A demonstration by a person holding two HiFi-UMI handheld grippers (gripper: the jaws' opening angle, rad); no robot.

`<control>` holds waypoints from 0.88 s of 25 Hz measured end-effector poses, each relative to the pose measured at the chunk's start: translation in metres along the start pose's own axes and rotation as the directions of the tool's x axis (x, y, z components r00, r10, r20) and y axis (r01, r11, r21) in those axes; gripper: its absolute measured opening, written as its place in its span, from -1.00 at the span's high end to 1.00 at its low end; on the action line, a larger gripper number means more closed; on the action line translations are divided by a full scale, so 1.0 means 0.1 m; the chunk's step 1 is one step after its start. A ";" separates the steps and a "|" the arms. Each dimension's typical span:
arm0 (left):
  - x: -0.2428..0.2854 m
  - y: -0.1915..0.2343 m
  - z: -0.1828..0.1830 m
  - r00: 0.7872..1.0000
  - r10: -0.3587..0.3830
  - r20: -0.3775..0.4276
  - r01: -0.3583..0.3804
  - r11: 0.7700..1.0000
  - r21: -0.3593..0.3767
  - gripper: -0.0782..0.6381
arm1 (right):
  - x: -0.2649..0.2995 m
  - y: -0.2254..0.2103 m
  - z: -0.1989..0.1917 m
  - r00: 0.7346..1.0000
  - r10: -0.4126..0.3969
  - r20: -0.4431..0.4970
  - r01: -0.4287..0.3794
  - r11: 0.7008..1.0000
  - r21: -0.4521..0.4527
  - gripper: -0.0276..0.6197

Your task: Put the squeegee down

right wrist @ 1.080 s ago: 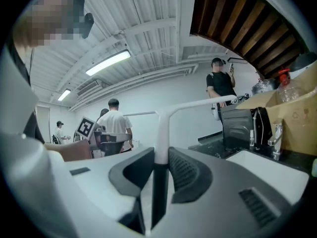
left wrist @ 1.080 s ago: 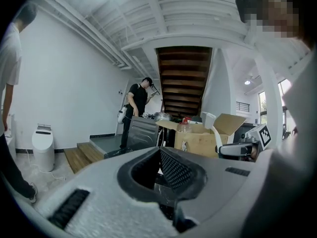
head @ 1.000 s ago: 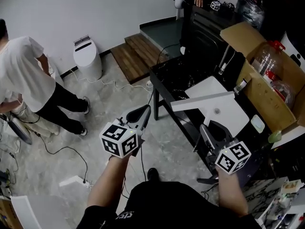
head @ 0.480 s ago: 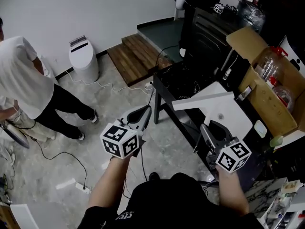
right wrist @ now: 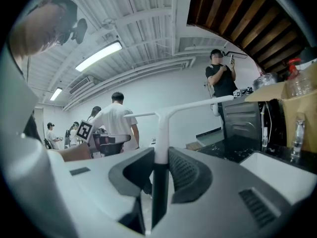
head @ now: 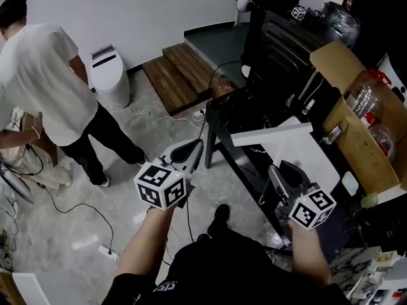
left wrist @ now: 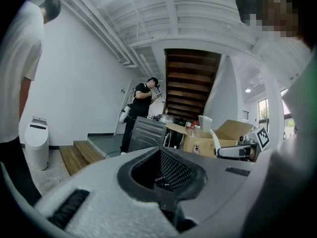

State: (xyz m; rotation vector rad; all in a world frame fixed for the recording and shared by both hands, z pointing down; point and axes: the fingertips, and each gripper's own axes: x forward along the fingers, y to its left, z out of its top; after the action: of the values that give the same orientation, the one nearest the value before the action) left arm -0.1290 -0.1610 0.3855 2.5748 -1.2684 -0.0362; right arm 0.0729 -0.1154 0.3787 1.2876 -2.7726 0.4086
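The room around me: white walls, pale floor, dark furniture.
Under me is a speckled grey concrete floor [head: 70, 196] with white cables trailing across it. A plain white wall [head: 140, 8] runs behind brown wooden plank steps [head: 175, 75]. A glossy black table [head: 232, 110] stands to my right, a black metal cabinet [head: 280, 49] behind it. One long tube light [right wrist: 99, 55] glows on the ribbed white ceiling [right wrist: 148, 4], beside a dark wooden staircase's underside [left wrist: 190, 83].

Squeegee [head: 272, 134] in right tool [head: 280, 171] above table [head: 235, 110]; box [head: 356, 138] right of table; left tool [head: 189, 150] over floor [head: 95, 215], left of table.
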 end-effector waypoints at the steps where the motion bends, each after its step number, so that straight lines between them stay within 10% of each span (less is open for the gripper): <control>1: 0.06 0.04 0.02 1.000 0.001 -0.002 -0.001 1.000 0.001 0.76 | 0.07 -0.06 0.01 1.000 0.001 0.001 -0.001 1.000 0.004 0.62; 22: 1.65 0.50 -0.03 0.990 -0.016 -0.140 0.019 1.000 0.017 0.76 | 0.94 -1.42 -0.01 1.000 -0.013 -0.025 0.016 0.995 0.095 0.62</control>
State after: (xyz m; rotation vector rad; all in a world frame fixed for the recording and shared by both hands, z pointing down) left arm -0.0658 -0.3187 0.4172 2.5534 -1.2003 0.1510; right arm 0.1194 -0.2722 0.4249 1.3120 -2.7530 0.5572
